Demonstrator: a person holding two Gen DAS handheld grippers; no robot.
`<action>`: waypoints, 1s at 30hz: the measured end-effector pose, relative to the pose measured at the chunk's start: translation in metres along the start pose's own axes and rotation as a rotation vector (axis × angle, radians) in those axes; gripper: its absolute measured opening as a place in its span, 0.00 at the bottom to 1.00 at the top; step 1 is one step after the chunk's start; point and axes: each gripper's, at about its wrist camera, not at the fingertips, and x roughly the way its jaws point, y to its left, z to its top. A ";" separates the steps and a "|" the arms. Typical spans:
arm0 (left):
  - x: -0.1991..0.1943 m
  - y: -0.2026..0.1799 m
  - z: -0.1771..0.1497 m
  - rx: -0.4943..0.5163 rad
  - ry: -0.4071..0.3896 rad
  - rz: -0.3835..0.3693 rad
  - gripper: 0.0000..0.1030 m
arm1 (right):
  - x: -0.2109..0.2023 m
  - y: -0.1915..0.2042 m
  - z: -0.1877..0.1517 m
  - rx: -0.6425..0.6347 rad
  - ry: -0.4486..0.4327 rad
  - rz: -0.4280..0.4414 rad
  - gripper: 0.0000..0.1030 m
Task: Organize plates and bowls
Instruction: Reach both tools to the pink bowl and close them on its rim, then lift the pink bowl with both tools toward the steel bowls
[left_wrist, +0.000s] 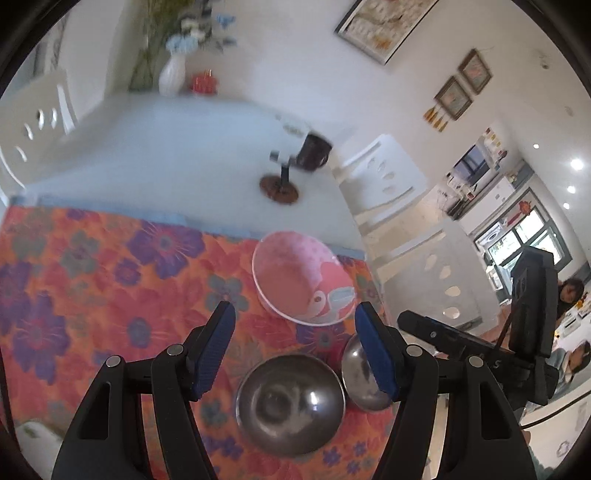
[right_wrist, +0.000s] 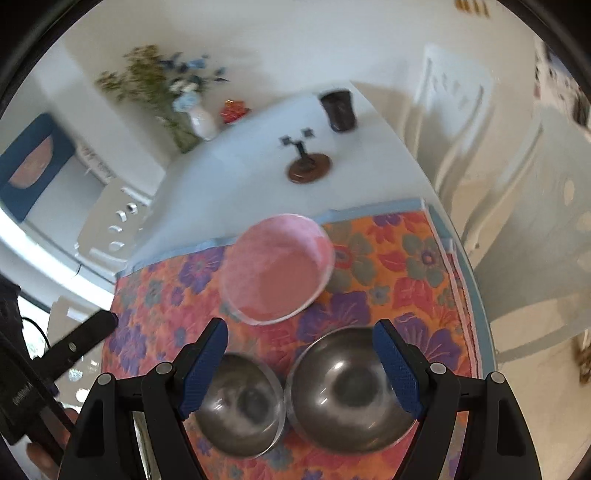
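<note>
**Over the floral mat: two steel bowls and a pink bowl waiting to be gathered**

On the orange and purple flowered cloth mat (right_wrist: 388, 266), at the near end of a white table (right_wrist: 240, 177), three bowls are seen. A shallow pink ceramic bowl (right_wrist: 277, 267) lies farthest away. Nearer, two round stainless-steel bowls sit side by side, rims almost touching: the left steel bowl (right_wrist: 240, 410) and the right steel bowl (right_wrist: 351, 391).

The left gripper (left_wrist: 295, 350) is held above the left steel bowl, its blue-padded jaws spread wide and empty. The right gripper (right_wrist: 301, 369) is poised over the right steel bowl, jaws likewise wide apart, nothing gripped.

The step in hand is judged to be picking up a steel bowl for stacking. One pad is best lowered inside a rim and one outside, so the thin wall is pinched. The smooth steel may slip, so a firm closure is advised. The neighbouring bowl should not be nudged.
</note>
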 end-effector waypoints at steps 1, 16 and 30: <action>0.013 0.001 0.002 0.001 0.030 0.026 0.64 | 0.009 -0.006 0.005 0.011 0.018 -0.004 0.77; 0.164 0.018 0.025 0.031 0.306 0.174 0.24 | 0.131 -0.024 0.045 -0.099 0.231 0.019 0.56; 0.128 -0.010 0.013 0.145 0.224 0.158 0.11 | 0.109 0.014 0.030 -0.260 0.183 -0.002 0.29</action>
